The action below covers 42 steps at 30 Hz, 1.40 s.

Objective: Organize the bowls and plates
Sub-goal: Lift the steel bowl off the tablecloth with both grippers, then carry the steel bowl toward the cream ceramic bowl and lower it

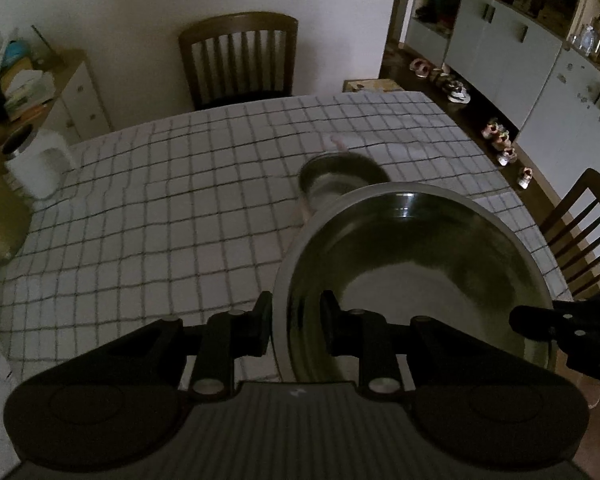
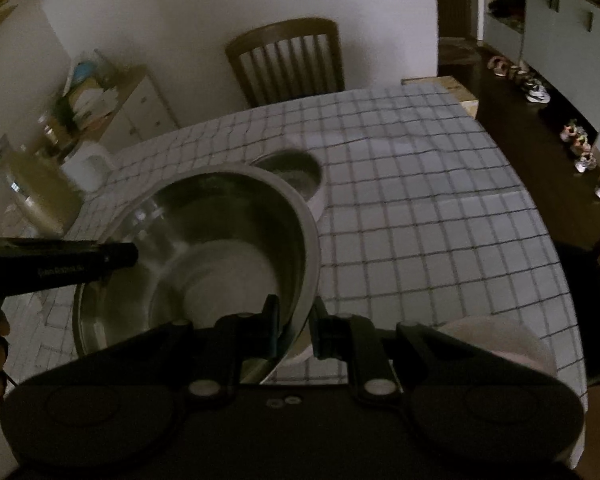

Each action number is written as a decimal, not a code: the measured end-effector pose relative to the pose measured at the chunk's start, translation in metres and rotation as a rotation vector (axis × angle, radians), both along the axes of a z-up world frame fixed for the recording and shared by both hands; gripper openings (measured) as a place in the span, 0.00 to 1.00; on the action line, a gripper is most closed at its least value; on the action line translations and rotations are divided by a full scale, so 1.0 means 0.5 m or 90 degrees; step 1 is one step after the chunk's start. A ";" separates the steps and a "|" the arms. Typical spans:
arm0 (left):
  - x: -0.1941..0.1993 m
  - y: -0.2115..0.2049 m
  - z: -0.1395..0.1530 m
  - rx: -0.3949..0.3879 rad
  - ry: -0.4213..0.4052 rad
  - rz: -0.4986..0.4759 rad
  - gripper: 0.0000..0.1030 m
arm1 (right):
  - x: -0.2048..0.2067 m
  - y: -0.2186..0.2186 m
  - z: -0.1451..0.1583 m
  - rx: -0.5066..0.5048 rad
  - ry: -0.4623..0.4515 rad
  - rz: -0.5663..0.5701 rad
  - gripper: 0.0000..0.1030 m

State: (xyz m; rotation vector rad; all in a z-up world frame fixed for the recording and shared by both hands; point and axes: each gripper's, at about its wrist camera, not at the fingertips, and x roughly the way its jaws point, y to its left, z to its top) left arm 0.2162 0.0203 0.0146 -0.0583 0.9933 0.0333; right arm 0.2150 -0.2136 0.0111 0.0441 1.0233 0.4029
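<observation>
A large steel bowl (image 1: pixel 420 276) is held above the checked table (image 1: pixel 160 208). My left gripper (image 1: pixel 296 312) is shut on its left rim, one finger outside and one inside. My right gripper (image 2: pixel 294 320) is shut on its right rim; the bowl also shows in the right wrist view (image 2: pixel 204 256). A smaller steel bowl (image 1: pixel 340 178) stands on the table just beyond it, also seen in the right wrist view (image 2: pixel 296 172). A white dish (image 2: pixel 512 344) lies at the near right table edge, half hidden behind my right gripper.
A white kettle (image 1: pixel 40 164) stands at the table's left edge beside a low cabinet (image 1: pixel 72 92) with clutter. Wooden chairs stand at the far side (image 1: pixel 240 60) and the right side (image 1: pixel 584 232). Shoes line the floor by the cupboards (image 1: pixel 500 144).
</observation>
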 end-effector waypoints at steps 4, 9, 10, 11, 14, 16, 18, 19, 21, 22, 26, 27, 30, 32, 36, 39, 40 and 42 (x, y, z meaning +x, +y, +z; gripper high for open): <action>-0.044 0.025 -0.012 0.002 0.003 0.011 0.24 | -0.032 0.030 -0.014 -0.003 0.012 0.019 0.15; -0.088 0.053 -0.033 0.002 0.011 0.027 0.24 | -0.067 0.061 -0.032 -0.010 0.027 0.046 0.15; -0.097 0.059 -0.039 0.002 0.013 0.032 0.24 | -0.074 0.068 -0.036 -0.010 0.027 0.053 0.15; -0.105 0.065 -0.045 0.003 0.015 0.035 0.24 | -0.080 0.073 -0.038 -0.010 0.028 0.057 0.15; -0.130 0.079 -0.063 0.006 0.019 0.044 0.24 | -0.095 0.088 -0.054 -0.010 0.037 0.069 0.15; -0.145 0.083 -0.072 0.011 0.020 0.047 0.24 | -0.109 0.100 -0.069 -0.017 0.039 0.080 0.16; -0.155 0.088 -0.082 0.017 0.024 0.049 0.24 | -0.116 0.107 -0.084 -0.018 0.048 0.089 0.16; -0.159 0.091 -0.089 0.019 0.026 0.050 0.24 | -0.119 0.111 -0.092 -0.016 0.055 0.092 0.16; -0.169 0.094 -0.104 0.022 0.038 0.055 0.24 | -0.124 0.118 -0.105 -0.018 0.061 0.097 0.16; -0.171 0.096 -0.112 0.023 0.043 0.055 0.24 | -0.127 0.121 -0.112 -0.020 0.063 0.100 0.16; -0.183 0.099 -0.134 0.019 0.047 0.061 0.24 | -0.140 0.132 -0.139 -0.032 0.066 0.111 0.16; -0.186 0.098 -0.139 0.020 0.045 0.062 0.24 | -0.140 0.133 -0.145 -0.033 0.070 0.113 0.16; -0.194 0.088 -0.158 0.028 0.046 0.054 0.24 | -0.143 0.136 -0.159 -0.039 0.070 0.118 0.16; -0.198 0.083 -0.173 0.029 0.054 0.050 0.24 | -0.150 0.141 -0.165 -0.055 0.056 0.124 0.16; -0.203 0.080 -0.204 0.025 0.072 0.048 0.24 | -0.153 0.141 -0.182 -0.072 0.062 0.131 0.16; -0.206 0.079 -0.220 0.024 0.079 0.047 0.24 | -0.157 0.140 -0.198 -0.081 0.070 0.135 0.16; -0.207 0.077 -0.224 0.024 0.081 0.048 0.24 | -0.158 0.139 -0.202 -0.082 0.072 0.134 0.16; -0.207 0.076 -0.230 0.025 0.081 0.047 0.24 | -0.159 0.138 -0.208 -0.083 0.075 0.133 0.16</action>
